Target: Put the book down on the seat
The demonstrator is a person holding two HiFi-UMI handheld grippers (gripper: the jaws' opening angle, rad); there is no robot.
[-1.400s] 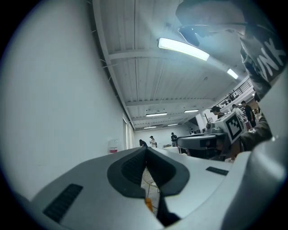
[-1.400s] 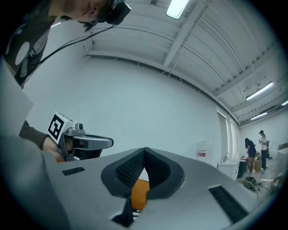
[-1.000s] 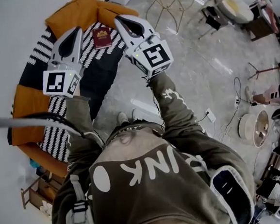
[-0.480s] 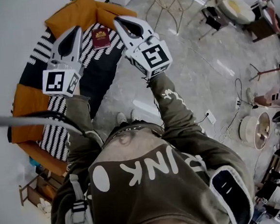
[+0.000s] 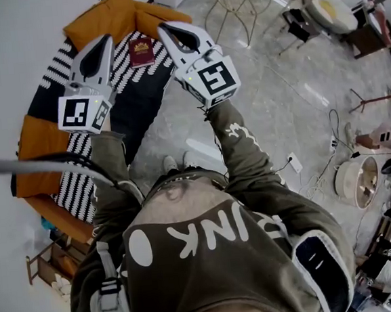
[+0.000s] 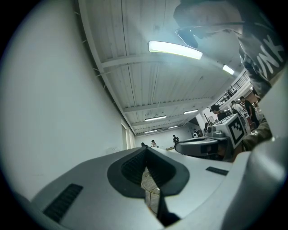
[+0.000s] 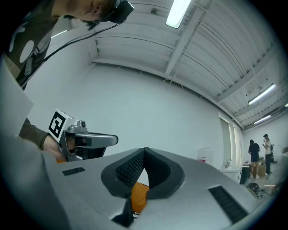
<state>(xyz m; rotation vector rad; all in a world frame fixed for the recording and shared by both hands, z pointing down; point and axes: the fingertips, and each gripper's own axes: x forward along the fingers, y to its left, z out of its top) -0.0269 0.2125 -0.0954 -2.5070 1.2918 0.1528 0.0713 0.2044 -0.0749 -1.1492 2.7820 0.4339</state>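
A small dark red book [image 5: 141,53] lies flat on the striped seat of a sofa [image 5: 80,162] with orange cushions, seen in the head view. My left gripper [image 5: 107,39] hangs just left of the book, jaws shut and empty. My right gripper [image 5: 162,28] hangs just right of the book, also shut with nothing in it. Both point up and away from me, above the seat. In the left gripper view my left gripper [image 6: 146,150] shows shut tips against the ceiling. In the right gripper view my right gripper [image 7: 145,152] is shut, with an orange cushion [image 7: 138,197] behind the jaws.
A wire-frame chair [image 5: 236,2] stands on the marble floor right of the sofa. Cables and a socket [image 5: 292,161] lie on the floor at the right, with drums and stands [image 5: 357,178] further right. A white wall runs along the left.
Both grippers have drifted slightly up and away from me; the book stays flat on the seat.
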